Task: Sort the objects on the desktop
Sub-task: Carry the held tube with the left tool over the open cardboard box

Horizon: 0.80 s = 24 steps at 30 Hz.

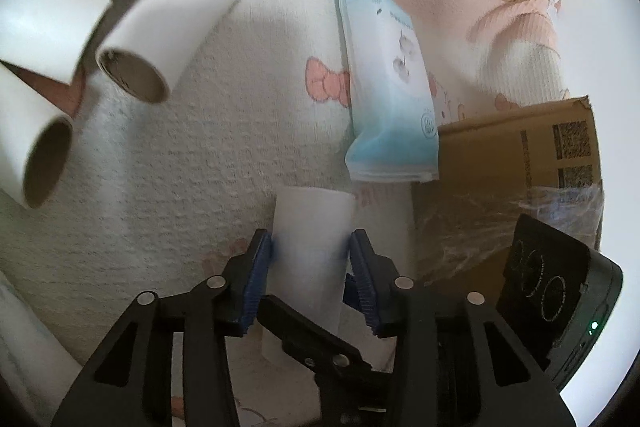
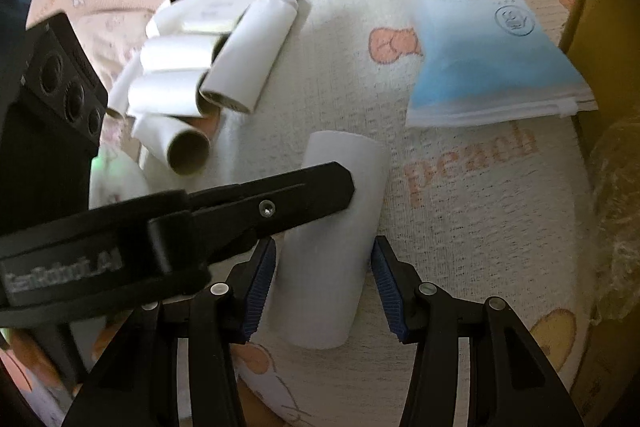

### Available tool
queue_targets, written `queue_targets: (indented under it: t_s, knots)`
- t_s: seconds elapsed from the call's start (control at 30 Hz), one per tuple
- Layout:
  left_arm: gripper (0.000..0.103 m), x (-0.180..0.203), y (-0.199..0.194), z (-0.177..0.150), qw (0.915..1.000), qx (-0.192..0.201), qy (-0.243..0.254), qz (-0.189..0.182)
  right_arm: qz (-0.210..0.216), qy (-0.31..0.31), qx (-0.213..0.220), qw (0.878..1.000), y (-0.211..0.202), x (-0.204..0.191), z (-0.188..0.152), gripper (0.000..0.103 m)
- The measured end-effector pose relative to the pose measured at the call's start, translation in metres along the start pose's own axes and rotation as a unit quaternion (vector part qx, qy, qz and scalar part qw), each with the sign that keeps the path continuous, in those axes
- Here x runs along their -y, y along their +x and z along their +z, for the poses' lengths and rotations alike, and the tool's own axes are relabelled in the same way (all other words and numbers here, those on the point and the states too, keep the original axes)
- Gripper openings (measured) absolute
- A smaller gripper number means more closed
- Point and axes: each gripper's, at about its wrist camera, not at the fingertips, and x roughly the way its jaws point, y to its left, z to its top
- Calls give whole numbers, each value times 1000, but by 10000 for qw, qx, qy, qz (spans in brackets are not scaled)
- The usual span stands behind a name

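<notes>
Looking down the left tool's camera, I see a pile of white rolls [image 1: 132, 39] at the far left of the white towel [image 1: 200, 167]. At the middle, the left tool [image 1: 312, 255] straddles a single white roll [image 1: 312, 223]. Its blue pads sit right against the roll's sides, and I cannot tell whether they press. The right tool [image 2: 324, 271] brackets the same roll lying on the towel, released, with a gap at each pad. Further right lies a blue tissue pack [image 1: 388, 87], then a cardboard box [image 1: 500, 155].
</notes>
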Motion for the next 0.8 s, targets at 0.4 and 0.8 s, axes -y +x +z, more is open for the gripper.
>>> queue_targets:
  t_s: [0.4,0.8]
  knots:
    - [47,49,-15,-26,9945,215,1014,117,-145,-361,389,9985,-36,-7,-17,45]
    - [47,122,-94,-45,9769,562,1885,-834,19,-990,1559,9828,-143,-44,-20,45]
